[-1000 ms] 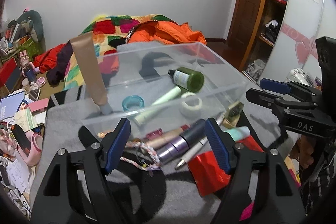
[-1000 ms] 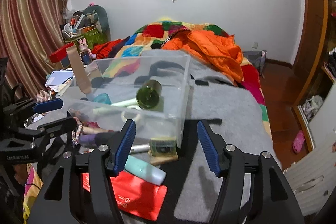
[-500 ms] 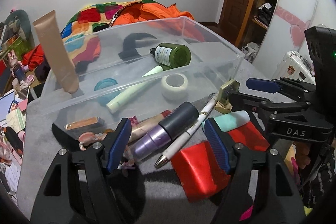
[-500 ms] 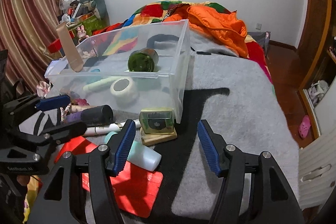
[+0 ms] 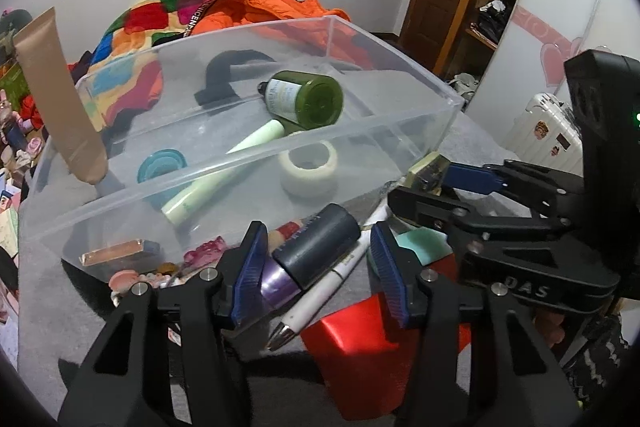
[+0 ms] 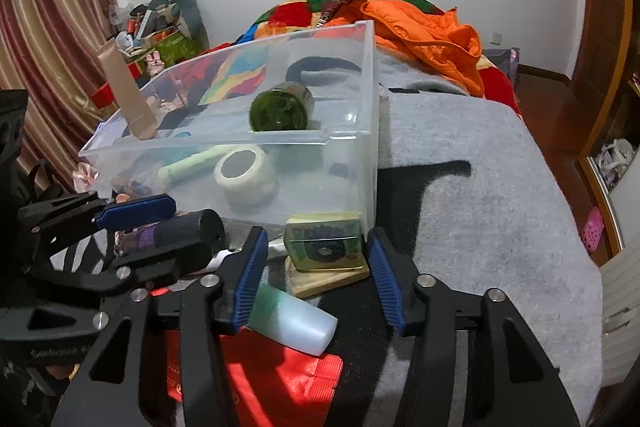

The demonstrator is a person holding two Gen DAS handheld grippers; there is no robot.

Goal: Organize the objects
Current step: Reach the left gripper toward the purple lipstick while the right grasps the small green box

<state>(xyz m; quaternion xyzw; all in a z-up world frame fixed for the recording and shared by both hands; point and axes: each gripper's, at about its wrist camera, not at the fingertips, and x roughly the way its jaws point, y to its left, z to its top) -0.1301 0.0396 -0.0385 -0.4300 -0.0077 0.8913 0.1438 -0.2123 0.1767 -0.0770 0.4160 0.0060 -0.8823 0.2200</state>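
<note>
A clear plastic bin (image 5: 400,119) (image 6: 360,155) stands on the grey blanket and holds a green bottle (image 5: 308,101), a pale green tube (image 5: 224,171), a tape roll (image 5: 308,169) and a tan tube (image 5: 60,107). In front of it lie a purple tube with a dark cap (image 5: 312,251), a white pen (image 5: 320,297), a mint tube (image 6: 292,319) and a red pouch (image 5: 356,351). My left gripper (image 5: 316,271) is open, its jaws on either side of the dark-capped tube. My right gripper (image 6: 316,275) is open around a green perfume box (image 6: 324,241).
The grey blanket (image 6: 480,227) extends to the right of the bin. A colourful quilt and orange jacket (image 6: 420,27) lie behind it. Small trinkets (image 5: 140,277) lie at the bin's front left. Clutter (image 6: 160,35) sits at the far left.
Both grippers have moved down and forward toward the objects in front of the bin. The left now straddles the dark-capped tube, the right the perfume box. Both jaws stay open.
</note>
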